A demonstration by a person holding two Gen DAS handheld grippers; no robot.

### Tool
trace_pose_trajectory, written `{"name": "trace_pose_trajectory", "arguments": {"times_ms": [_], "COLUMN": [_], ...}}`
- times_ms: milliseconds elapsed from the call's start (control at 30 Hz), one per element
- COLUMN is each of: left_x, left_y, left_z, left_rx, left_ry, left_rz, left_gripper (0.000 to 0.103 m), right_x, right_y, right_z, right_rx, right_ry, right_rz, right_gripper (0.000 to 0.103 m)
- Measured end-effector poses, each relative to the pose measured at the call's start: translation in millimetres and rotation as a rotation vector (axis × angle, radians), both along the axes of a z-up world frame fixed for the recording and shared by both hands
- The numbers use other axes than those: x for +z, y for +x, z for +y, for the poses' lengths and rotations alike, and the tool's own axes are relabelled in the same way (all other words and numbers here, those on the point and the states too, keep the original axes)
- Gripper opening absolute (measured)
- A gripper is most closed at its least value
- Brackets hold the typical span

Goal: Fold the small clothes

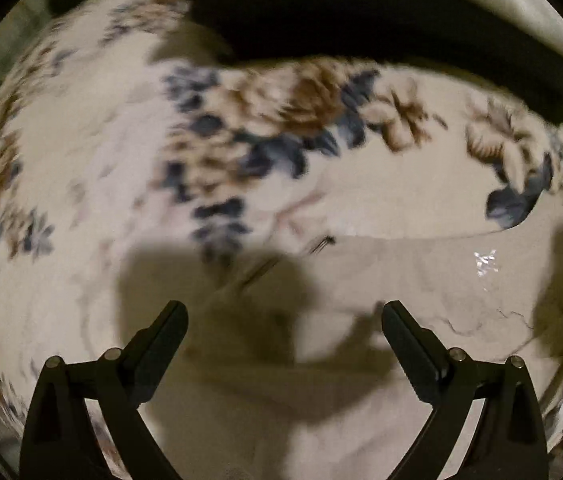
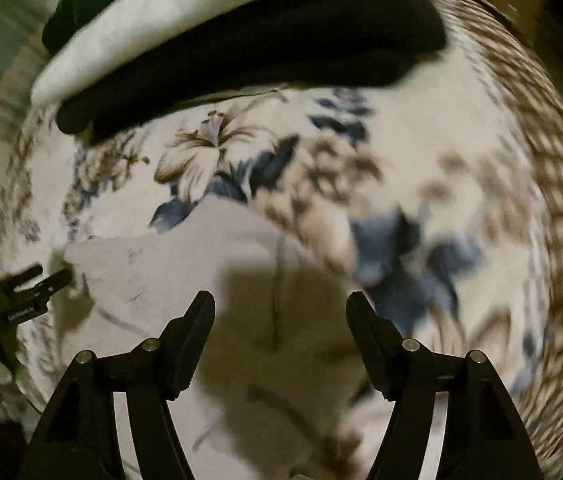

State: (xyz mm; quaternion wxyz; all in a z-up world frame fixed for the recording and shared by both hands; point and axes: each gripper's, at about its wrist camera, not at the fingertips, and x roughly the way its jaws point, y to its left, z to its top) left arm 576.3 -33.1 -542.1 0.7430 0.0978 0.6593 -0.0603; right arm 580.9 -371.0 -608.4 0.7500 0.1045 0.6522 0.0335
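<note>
Left tongs (image 1: 284, 322): wide apart, nothing between the tips, pointing down over the beige cloth.
Right tongs (image 2: 280, 312): spread wide, nothing gripped, tips above the beige cloth.
Beige cloth (image 1: 421, 280): small pale garment, flat on the floral blanket, under both tongs; upper edge straight in the left view; a seam line down its middle in the right view (image 2: 185, 264).
Floral blanket (image 1: 81, 140): cream with blue and brown flowers, spread under everything; blurred in much of both views.
Black cloth (image 1: 361, 20): long folded dark piece lying across the far side of the blanket, well apart from the beige cloth.
White cloth (image 2: 185, 4): folded, just behind the black cloth, touching it.
Checked fabric (image 2: 553, 168): brown-and-white, along the right edge of the blanket in the right view.
Other tongs seen from the right view (image 2: 21, 292): left tongs at the beige cloth's left edge; contact unclear.
Shadows: dark shapes of both tongs falling on the beige cloth.
</note>
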Motion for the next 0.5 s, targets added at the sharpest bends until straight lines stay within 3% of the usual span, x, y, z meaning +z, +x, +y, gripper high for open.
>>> {"name": "trace_pose_trajectory", "arguments": {"times_ms": [67, 133, 200, 233, 267, 300, 367, 500], "left_x": [-14.4, -22.4, -21.5, -18.0, -14.7, -9.5, 2.5, 35.4], "left_y": [7.4, 10.0, 8.5, 6.1, 2.7, -1.5, -11.8, -30.6], "left_z": [-7.1, -9.1, -7.8, -7.4, -7.5, -8.4, -9.7, 0.6], "left_rx": [-0.039, -0.053, -0.052, -0.058, -0.067, -0.081, -0.107, -0.064], "left_ry": [0.014, -0.004, -0.049, -0.062, -0.073, -0.089, -0.087, -0.143], "left_rz": [0.03, 0.045, 0.033, 0.013, -0.003, -0.022, -0.068, -0.142], "left_gripper": [0.098, 0.088, 0.043, 0.033, 0.015, 0.01, 0.008, 0.008], "right_x": [-11.9, -24.9, -37.0, -40.3, -40.6, -38.5, -31.0, 0.6], "right_y": [21.0, 37.0, 47.7, 49.3, 50.4, 50.7, 47.2, 29.3], "right_z": [8.6, 18.9, 24.5, 26.5, 28.0, 29.9, 31.9, 28.8], "right_rx": [0.043, 0.08, 0.101, 0.106, 0.111, 0.12, 0.121, 0.102], "right_ry": [-0.013, -0.011, -0.023, -0.026, -0.026, -0.025, -0.014, 0.024], "right_rz": [0.027, 0.069, 0.104, 0.11, 0.1, 0.086, 0.051, -0.039], "right_gripper": [0.07, 0.07, 0.07, 0.068, 0.051, 0.028, 0.007, 0.004]}}
